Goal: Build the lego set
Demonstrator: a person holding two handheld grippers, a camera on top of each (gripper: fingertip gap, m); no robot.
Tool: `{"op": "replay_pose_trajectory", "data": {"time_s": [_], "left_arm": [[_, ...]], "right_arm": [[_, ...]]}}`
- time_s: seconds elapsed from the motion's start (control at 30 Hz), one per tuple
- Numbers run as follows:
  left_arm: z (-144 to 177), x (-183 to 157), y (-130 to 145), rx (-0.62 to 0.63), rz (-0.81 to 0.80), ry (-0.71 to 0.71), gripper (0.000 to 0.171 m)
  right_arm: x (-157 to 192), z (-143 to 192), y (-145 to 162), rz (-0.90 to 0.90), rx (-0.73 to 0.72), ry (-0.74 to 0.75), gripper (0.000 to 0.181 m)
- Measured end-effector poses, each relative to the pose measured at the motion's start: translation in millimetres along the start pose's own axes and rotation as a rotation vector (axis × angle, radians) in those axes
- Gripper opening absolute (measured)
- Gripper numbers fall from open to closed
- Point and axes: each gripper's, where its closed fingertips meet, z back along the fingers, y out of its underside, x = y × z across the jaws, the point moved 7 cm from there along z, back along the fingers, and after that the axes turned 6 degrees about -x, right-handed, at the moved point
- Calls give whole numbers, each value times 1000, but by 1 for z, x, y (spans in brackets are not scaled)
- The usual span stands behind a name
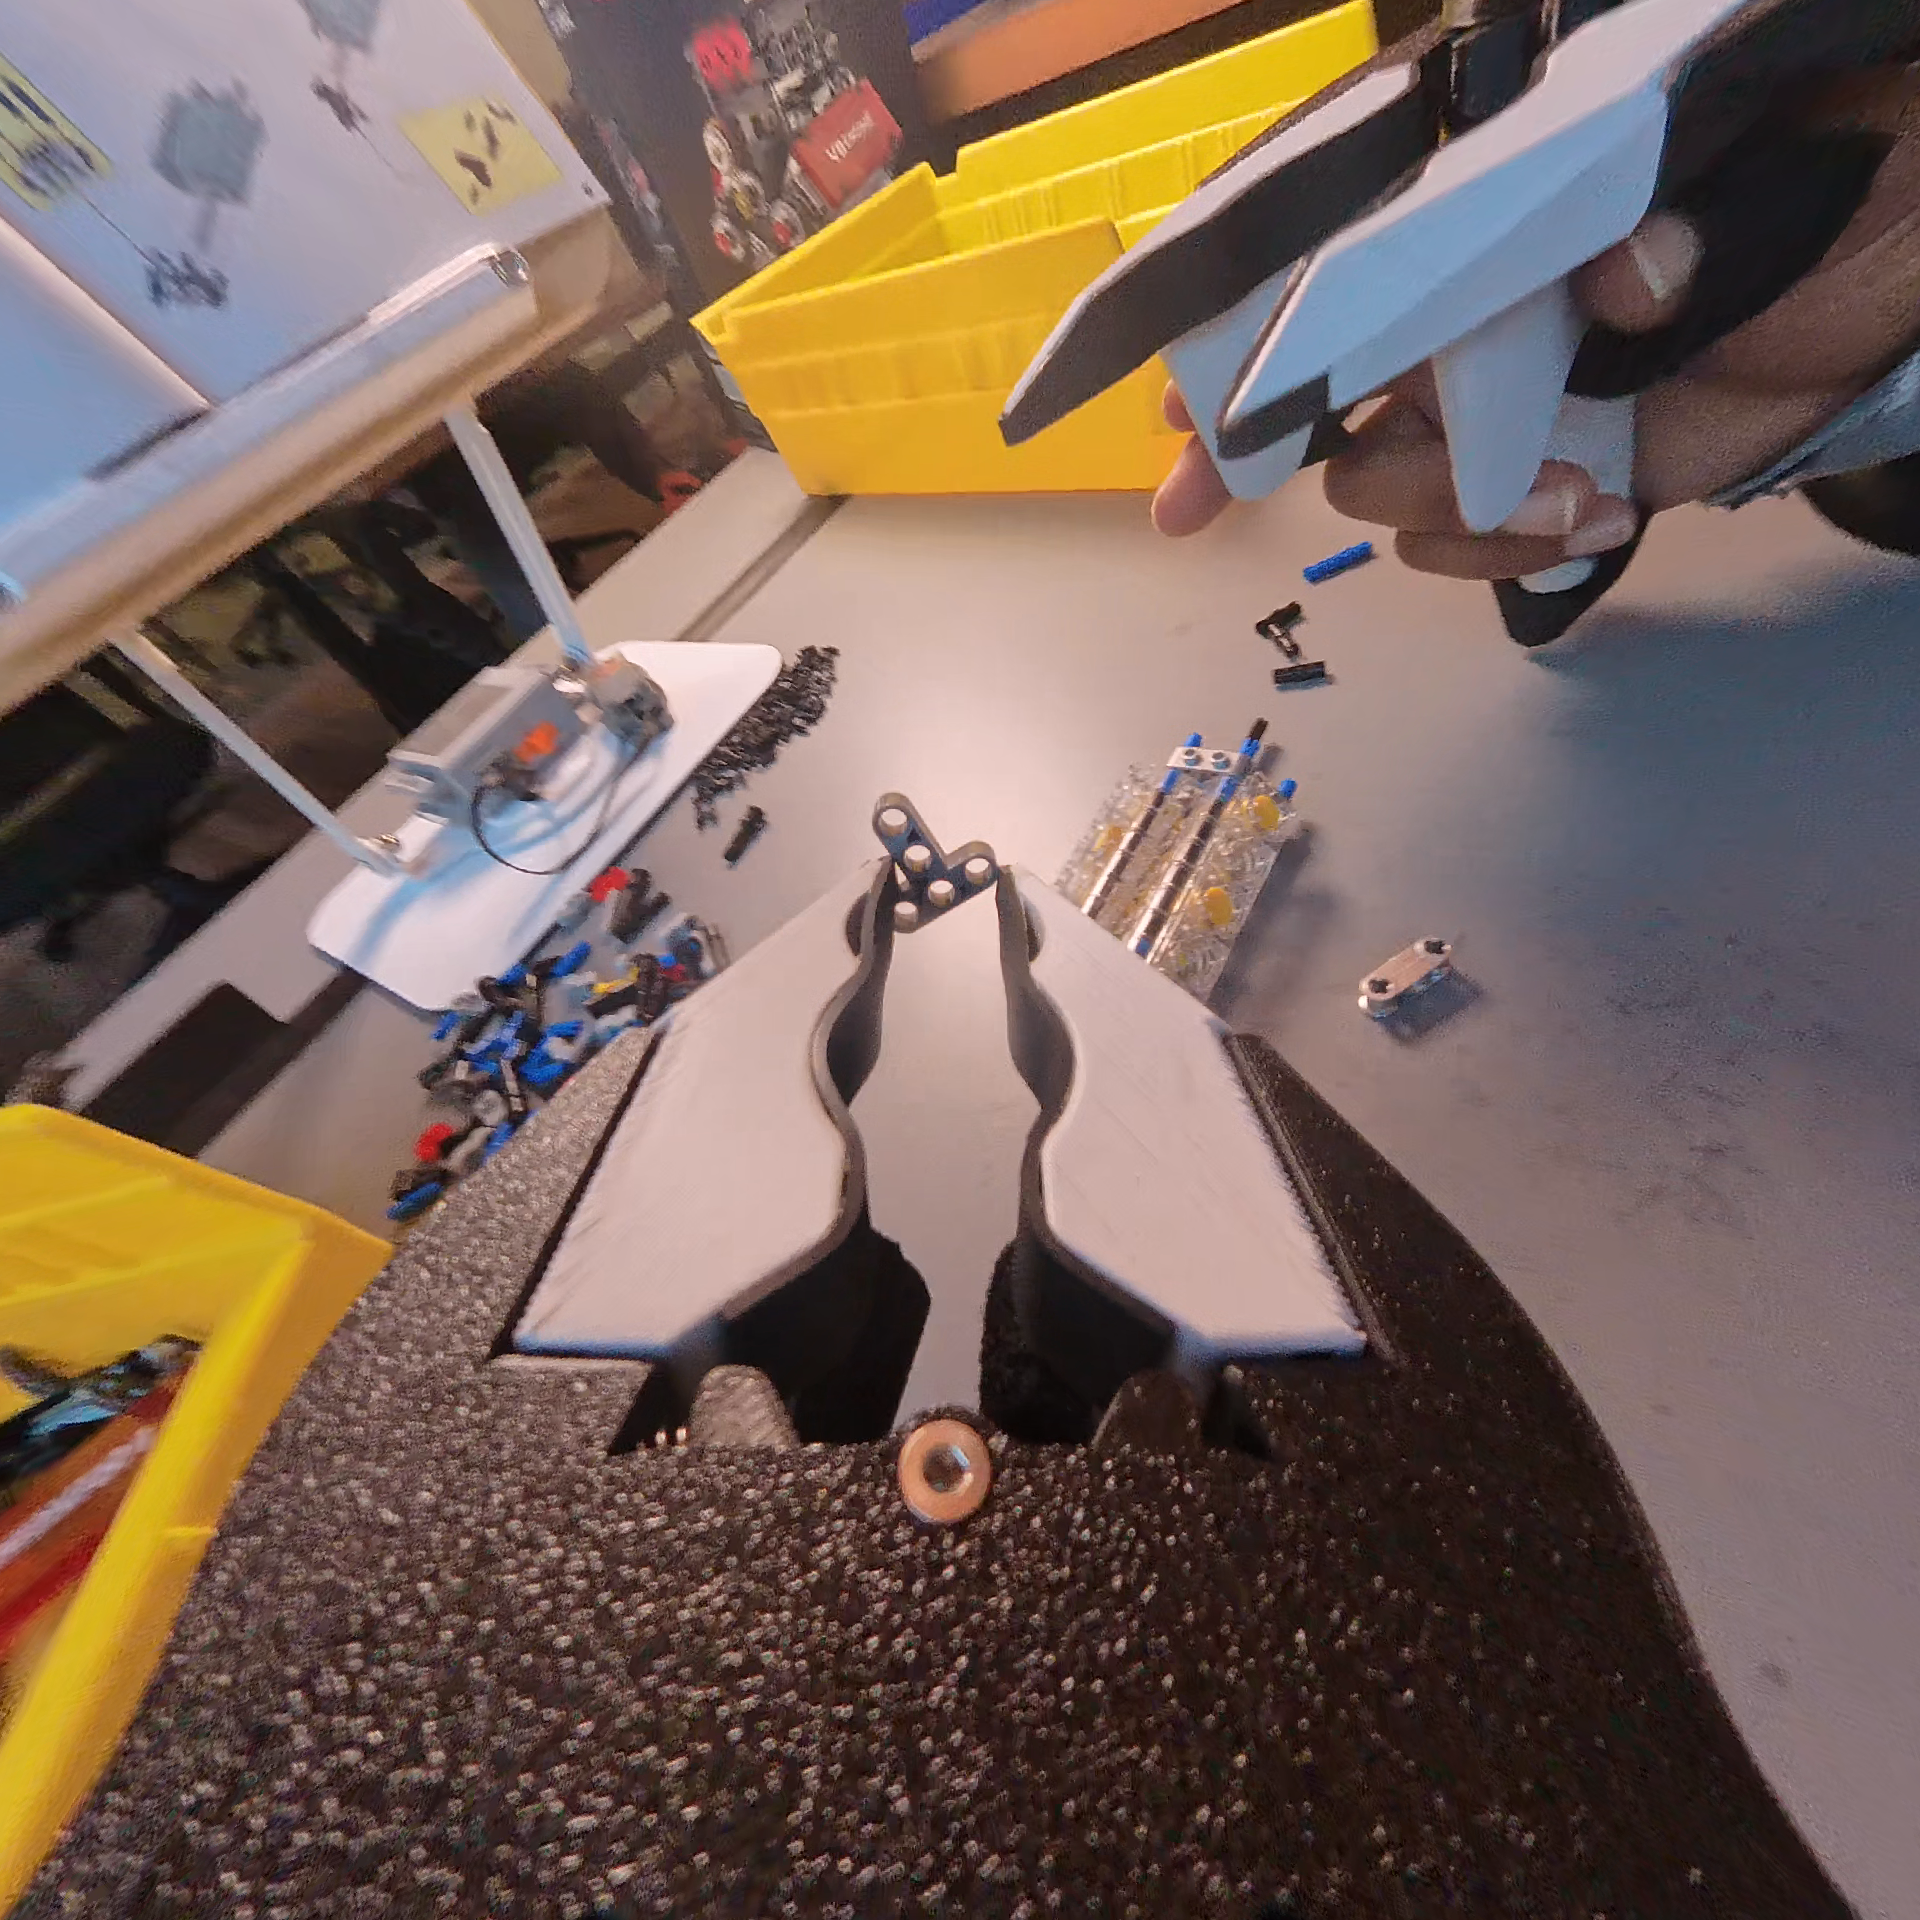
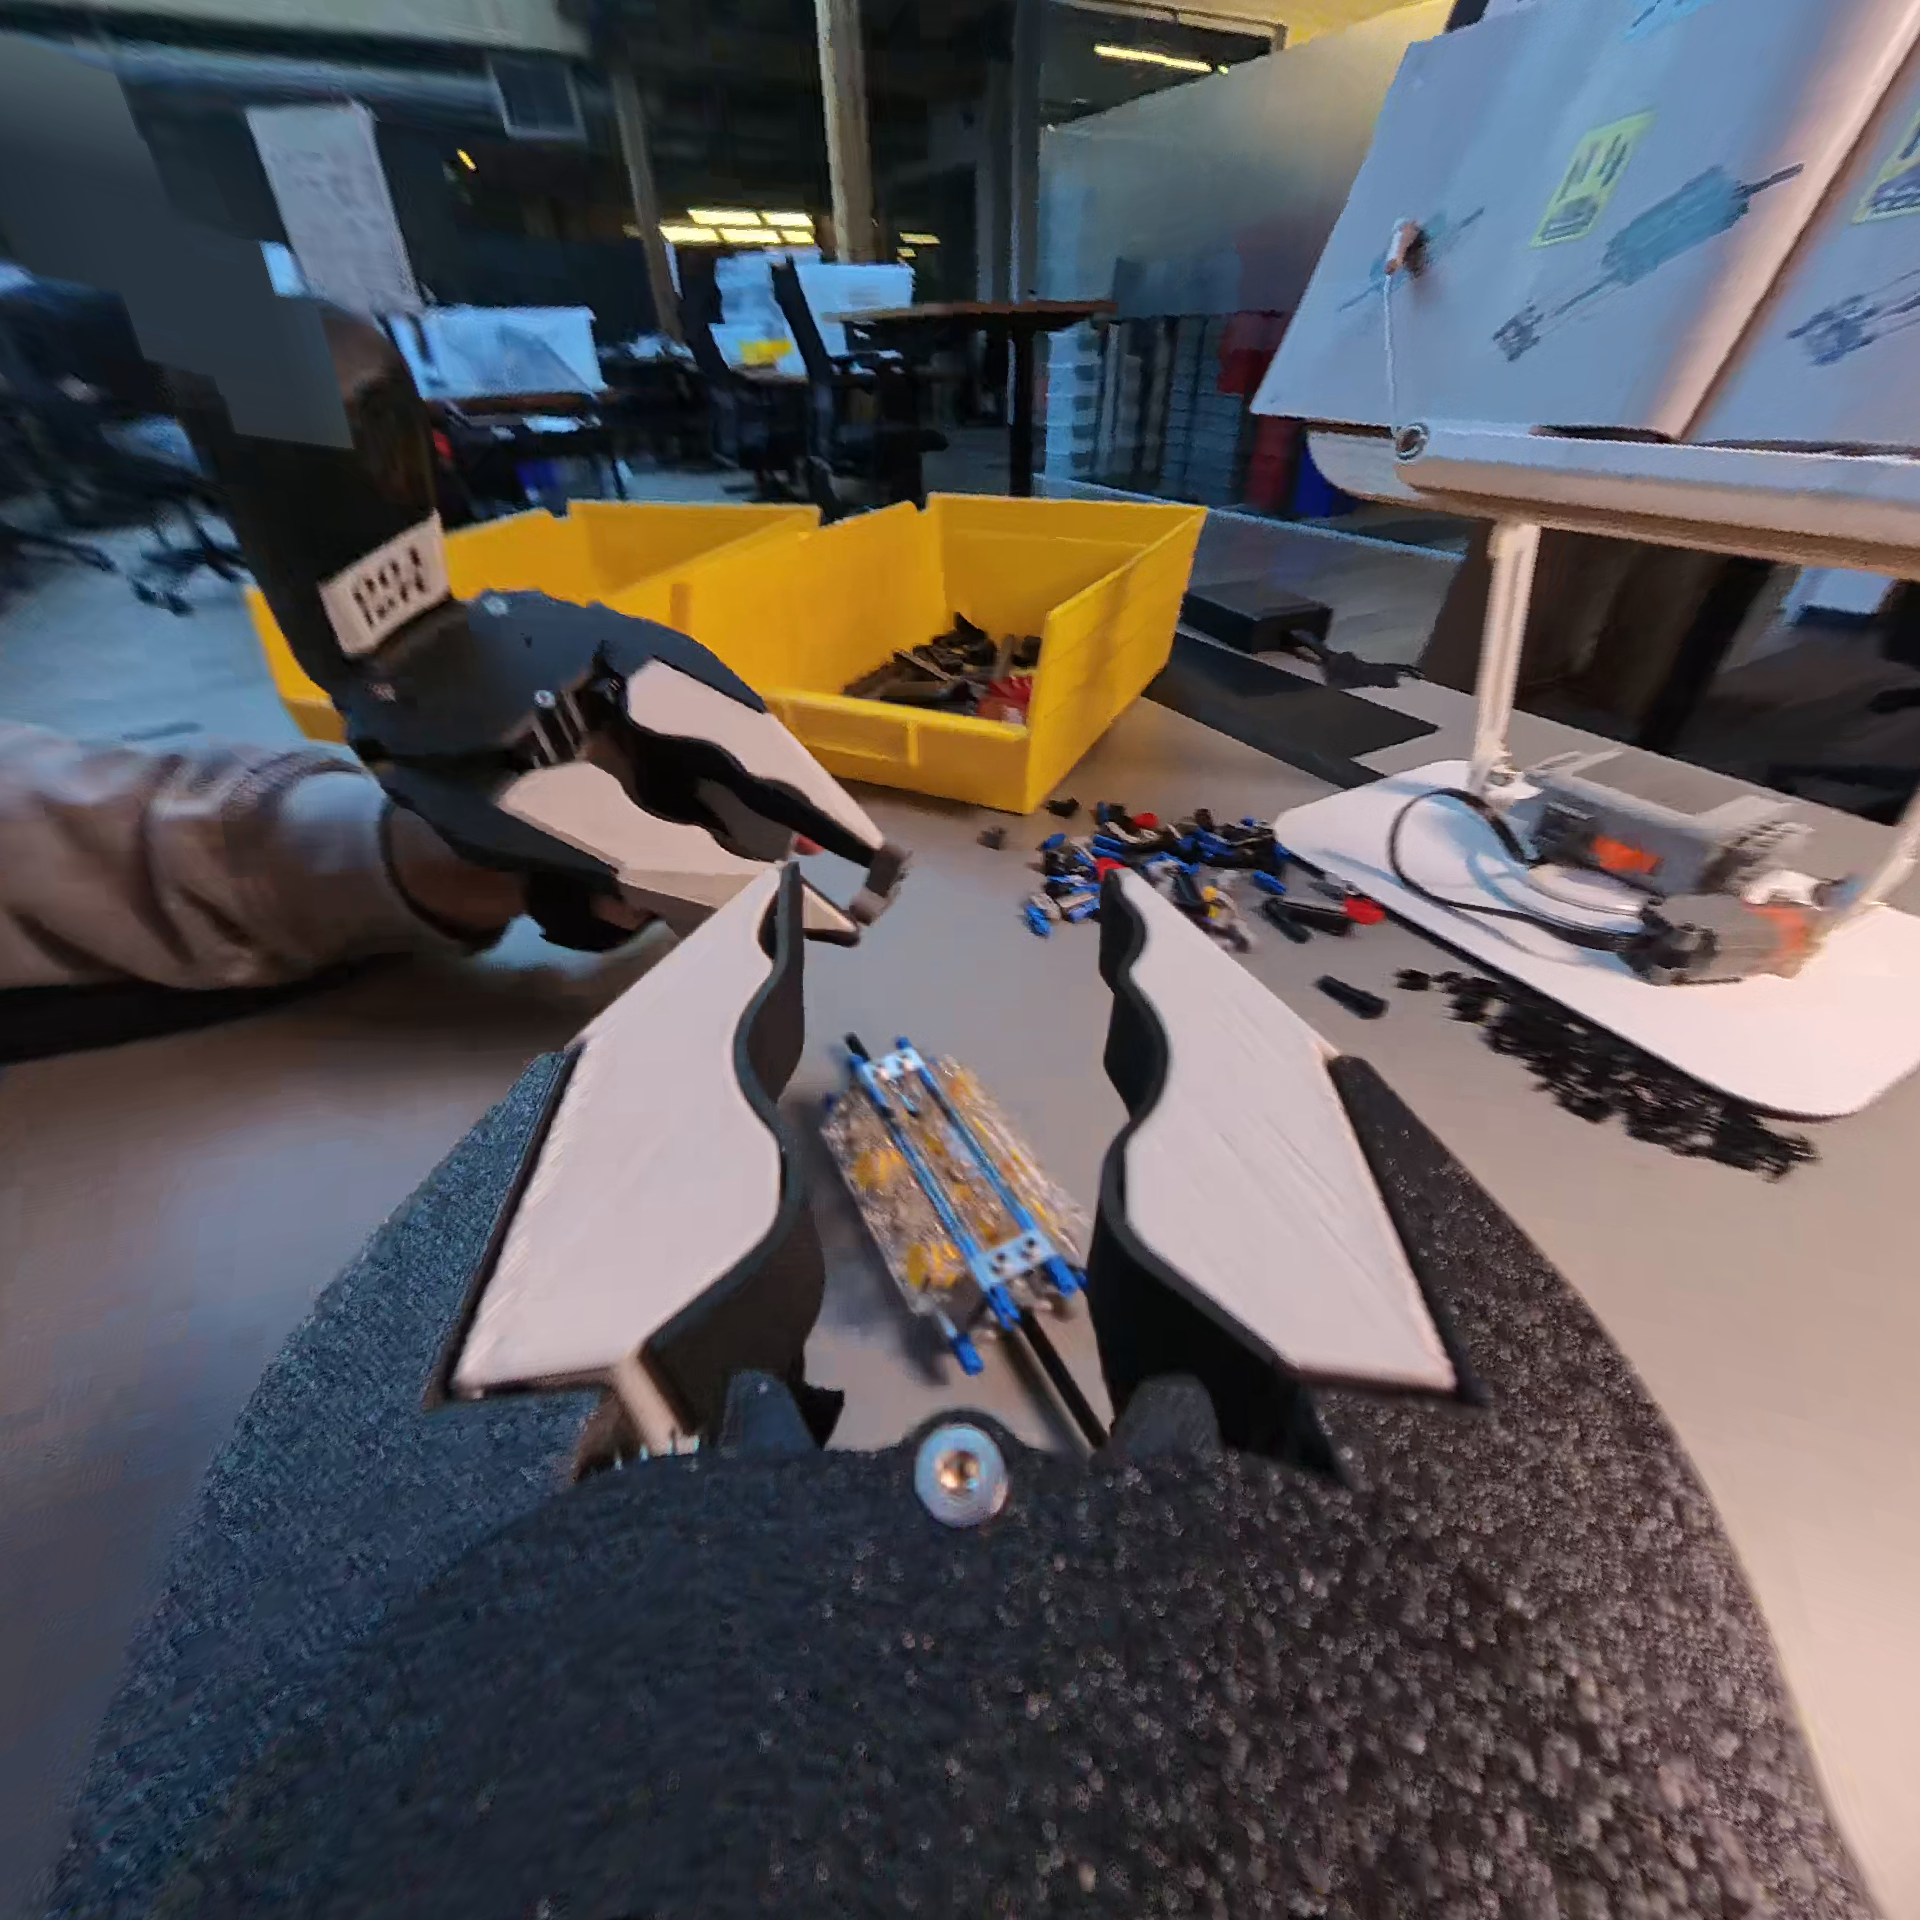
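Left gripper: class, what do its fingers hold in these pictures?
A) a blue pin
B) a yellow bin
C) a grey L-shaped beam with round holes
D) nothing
C: in the left wrist view, the left gripper pinches the grey L-shaped beam between its fingertips, above the table.

Printed sheets on the tilted white board (image 2: pixel 1621 229), dark poster (image 1: pixel 790 135) behind yellow bins, all writing blurred, none legible

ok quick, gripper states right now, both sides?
Left gripper: shut on a grey L-shaped piece with holes, held at the fingertips.
Right gripper: open, empty, over the clear assembly with blue rods on the table.
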Motion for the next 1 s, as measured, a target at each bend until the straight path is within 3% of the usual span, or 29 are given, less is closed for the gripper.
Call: {"op": "replay_pose_trajectory", "data": {"time_s": [0.1, 0.27, 0.53, 0.8, 1.0], "left_arm": [[5, -3, -7, -27, -168, -73, 18], [1, -25, -17, -38, -396, -102, 18], [-4, -41, -19, -29, -551, -105, 18], [0, -40, -23, -75, -497, -85, 15], [4, -27, -19, -79, -311, -37, 12]], "right_arm": [[10, -9, -6, -89, -43, -66, 54], [26, -23, 4, -87, 18, -82, 45], [29, -26, 11, -51, 100, -69, 7], [30, -20, 6, 26, 100, -75, 5], [30, -19, 4, 207, 160, -120, 5]]}}
